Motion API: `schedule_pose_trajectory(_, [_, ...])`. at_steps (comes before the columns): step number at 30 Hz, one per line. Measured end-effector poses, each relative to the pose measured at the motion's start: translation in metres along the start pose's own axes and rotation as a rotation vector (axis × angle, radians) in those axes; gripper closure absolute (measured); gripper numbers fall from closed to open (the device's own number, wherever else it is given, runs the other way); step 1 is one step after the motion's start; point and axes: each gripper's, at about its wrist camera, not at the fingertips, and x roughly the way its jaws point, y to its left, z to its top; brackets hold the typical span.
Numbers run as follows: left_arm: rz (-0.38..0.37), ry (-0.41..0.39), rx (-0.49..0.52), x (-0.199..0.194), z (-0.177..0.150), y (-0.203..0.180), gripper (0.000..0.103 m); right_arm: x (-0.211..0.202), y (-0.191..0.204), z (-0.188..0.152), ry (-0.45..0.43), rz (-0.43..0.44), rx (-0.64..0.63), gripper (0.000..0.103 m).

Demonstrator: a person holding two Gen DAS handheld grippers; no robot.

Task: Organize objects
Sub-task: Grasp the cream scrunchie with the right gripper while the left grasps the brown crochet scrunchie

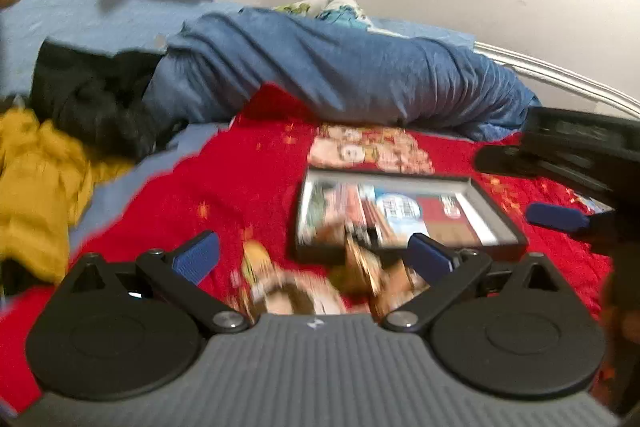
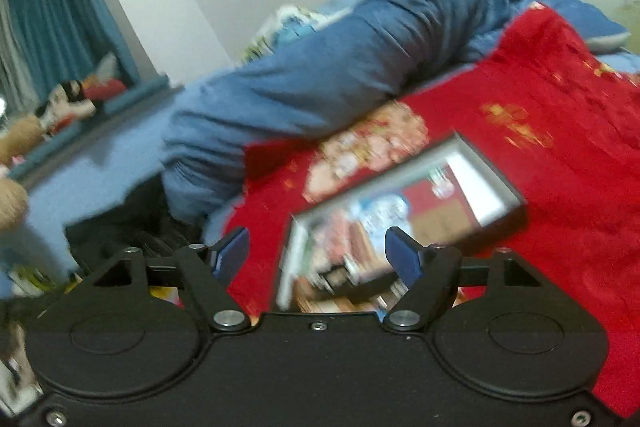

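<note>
Now both my grippers gape wide, holding nothing.
Left gripper (image 1: 314,255) over blurred packets (image 1: 296,287); right gripper (image 2: 316,253) over the box (image 2: 404,211).

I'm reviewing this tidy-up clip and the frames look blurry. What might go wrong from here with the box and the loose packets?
1. The open box lies on a soft red blanket; pressing on its rim might tilt it and spill the contents.
2. Loose packets lie between the open left gripper fingers, so a grasp may catch several or none.
3. The open right gripper hangs close above the box, and both views are blurred, so the two grippers may collide.
</note>
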Motion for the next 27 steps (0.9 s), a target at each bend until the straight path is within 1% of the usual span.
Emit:
schedule_pose_trajectory(2, [0.032,0.005,0.041,0.002,-0.015,-0.011,0.000,0.001,-0.006,-0.014,0.003,-0.012,0.000,0.029])
schedule_pose_trajectory(4, [0.066,0.002,0.100,0.012,-0.025,-0.020,0.000,0.004,-0.017,-0.023,0.006,0.000,0.035,0.029])
schedule_pose_trajectory(6, [0.130,0.001,0.161,0.028,-0.029,-0.027,0.000,0.011,-0.024,-0.030,0.012,0.020,0.051,0.029])
schedule_pose_trajectory(10, [0.178,0.031,0.203,0.055,-0.037,-0.025,0.000,0.023,-0.032,-0.043,0.035,0.024,0.044,0.029])
schedule_pose_trajectory(12, [0.216,0.044,0.217,0.068,-0.043,-0.027,0.001,0.031,-0.035,-0.050,0.052,0.013,0.056,0.030])
schedule_pose_trajectory(14, [0.263,0.052,0.247,0.078,-0.051,-0.029,0.002,0.041,-0.037,-0.057,0.085,0.003,0.057,0.032])
schedule_pose_trajectory(15, [0.271,0.047,0.251,0.079,-0.054,-0.029,0.004,0.046,-0.038,-0.061,0.106,-0.001,0.052,0.033])
schedule_pose_trajectory(16, [0.268,0.051,0.246,0.081,-0.057,-0.028,0.004,0.050,-0.037,-0.063,0.120,-0.008,0.045,0.034])
schedule_pose_trajectory(18, [0.238,0.094,0.214,0.085,-0.057,-0.024,0.004,0.057,-0.035,-0.068,0.140,-0.027,0.033,0.035])
schedule_pose_trajectory(20, [0.229,0.113,0.176,0.091,-0.056,-0.019,0.004,0.064,-0.034,-0.072,0.151,-0.022,0.034,0.035])
schedule_pose_trajectory(22, [0.215,0.147,0.181,0.099,-0.057,-0.017,0.004,0.069,-0.031,-0.075,0.158,-0.033,0.029,0.038])
schedule_pose_trajectory(24, [0.212,0.221,0.161,0.110,-0.058,-0.013,0.011,0.075,-0.030,-0.079,0.163,-0.054,0.029,0.041])
schedule_pose_trajectory(25, [0.206,0.241,0.146,0.114,-0.059,-0.011,0.012,0.078,-0.030,-0.081,0.167,-0.064,0.035,0.044])
schedule_pose_trajectory(26, [0.199,0.246,0.128,0.115,-0.058,-0.008,0.016,0.082,-0.030,-0.083,0.170,-0.073,0.043,0.045])
schedule_pose_trajectory(27, [0.192,0.246,0.118,0.115,-0.056,-0.006,0.022,0.084,-0.031,-0.085,0.173,-0.079,0.050,0.046])
